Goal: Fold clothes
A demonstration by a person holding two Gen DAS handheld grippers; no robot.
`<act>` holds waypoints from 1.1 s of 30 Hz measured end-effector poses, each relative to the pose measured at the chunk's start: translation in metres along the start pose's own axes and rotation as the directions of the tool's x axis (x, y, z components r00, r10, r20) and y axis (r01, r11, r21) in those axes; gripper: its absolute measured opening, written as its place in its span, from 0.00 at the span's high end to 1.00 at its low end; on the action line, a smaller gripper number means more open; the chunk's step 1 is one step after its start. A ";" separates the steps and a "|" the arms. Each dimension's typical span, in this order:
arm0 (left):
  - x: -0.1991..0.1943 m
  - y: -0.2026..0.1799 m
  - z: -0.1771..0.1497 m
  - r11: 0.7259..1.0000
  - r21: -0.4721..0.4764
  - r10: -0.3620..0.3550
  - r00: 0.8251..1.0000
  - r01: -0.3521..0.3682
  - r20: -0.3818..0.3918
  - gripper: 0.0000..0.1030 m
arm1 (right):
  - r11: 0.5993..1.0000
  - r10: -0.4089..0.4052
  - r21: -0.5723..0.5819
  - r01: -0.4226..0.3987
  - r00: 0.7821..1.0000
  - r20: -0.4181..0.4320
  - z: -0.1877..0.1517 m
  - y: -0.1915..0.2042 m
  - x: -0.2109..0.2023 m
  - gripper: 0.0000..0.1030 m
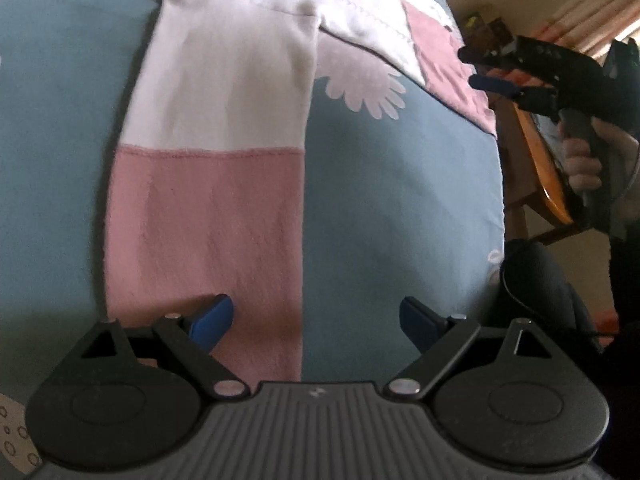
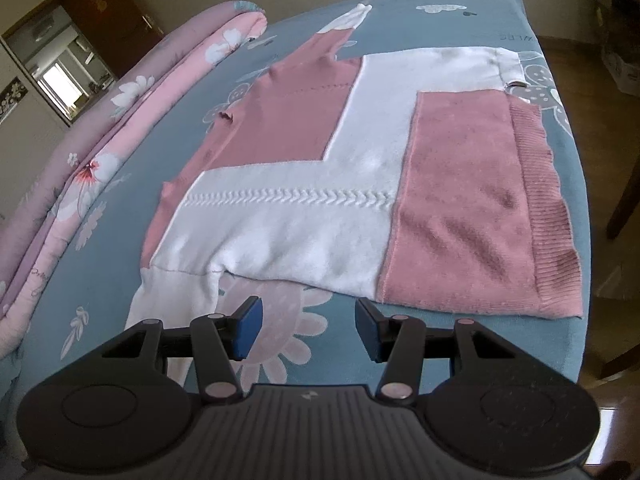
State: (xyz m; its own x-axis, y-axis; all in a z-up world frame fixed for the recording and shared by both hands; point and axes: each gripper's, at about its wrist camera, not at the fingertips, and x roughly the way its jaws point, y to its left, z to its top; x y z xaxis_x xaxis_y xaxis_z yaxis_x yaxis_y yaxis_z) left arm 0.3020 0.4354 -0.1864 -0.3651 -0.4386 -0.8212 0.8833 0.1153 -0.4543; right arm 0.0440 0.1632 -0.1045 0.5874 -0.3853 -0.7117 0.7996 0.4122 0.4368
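Observation:
A pink and white knitted sweater [image 2: 320,184] lies spread flat on a blue floral bedsheet [image 2: 440,12]. One sleeve [image 1: 208,160] runs from the sweater's body toward me, white above and pink at the cuff end. My left gripper [image 1: 314,320] hovers open and wide over that pink cuff end; its left pad [image 1: 212,318] is above the cloth and its right pad is above bare sheet. My right gripper [image 2: 308,326] is open with nothing between its pads, just in front of the sweater's near edge by the armpit. A hand holds the right gripper [image 1: 476,68] at the bed's edge.
A rolled pink floral quilt [image 2: 120,112] lies along the bed's left side. The bed's edge [image 2: 580,240] drops off at the right, with wooden furniture [image 1: 548,176] and floor beyond. A dark cable [image 1: 520,292] hangs by the bed's near right corner.

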 end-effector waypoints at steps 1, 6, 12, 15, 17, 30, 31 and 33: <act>-0.001 -0.001 -0.002 1.000 0.006 -0.005 1.000 0.006 -0.010 0.12 | 1.000 -0.002 0.011 0.002 1.000 0.004 0.000 -0.003 -0.001 0.44; -0.017 0.006 0.020 1.000 -0.006 -0.002 1.000 0.002 0.012 0.12 | 0.998 0.004 0.064 -0.004 1.000 -0.002 -0.002 -0.014 0.001 0.44; -0.035 0.010 0.115 0.983 0.134 0.089 0.965 -0.125 0.248 0.12 | 0.998 0.023 0.064 -0.021 1.000 -0.017 -0.006 -0.012 0.005 0.44; -0.027 0.018 0.167 0.974 0.139 0.121 0.931 -0.178 0.344 0.12 | 0.998 0.024 0.057 -0.023 1.000 -0.008 -0.007 -0.010 0.001 0.43; -0.019 0.029 0.201 0.982 0.073 0.133 0.920 -0.172 0.369 0.12 | 0.998 0.024 0.061 -0.024 1.000 -0.003 -0.007 -0.010 -0.002 0.42; 0.021 0.094 0.283 0.975 -0.216 0.134 0.927 -0.060 0.350 0.12 | 0.998 0.013 0.063 -0.014 1.000 0.015 -0.001 -0.012 -0.016 0.41; 0.025 0.099 0.282 0.972 -0.231 0.132 0.929 -0.052 0.346 0.12 | 0.998 0.012 0.065 -0.013 1.000 0.013 -0.001 -0.012 -0.015 0.41; 0.027 0.108 0.278 0.970 -0.240 0.123 0.930 -0.038 0.347 0.13 | 0.998 0.011 0.069 -0.012 1.000 0.009 -0.002 -0.013 -0.014 0.41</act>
State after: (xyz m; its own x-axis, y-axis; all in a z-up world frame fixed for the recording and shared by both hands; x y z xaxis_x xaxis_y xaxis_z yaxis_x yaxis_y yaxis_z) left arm 0.4694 0.1878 -0.1619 -0.1291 -0.7031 -0.6993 0.8005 0.3423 -0.4920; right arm 0.0252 0.1647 -0.1017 0.5973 -0.3883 -0.7017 0.7994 0.3586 0.4820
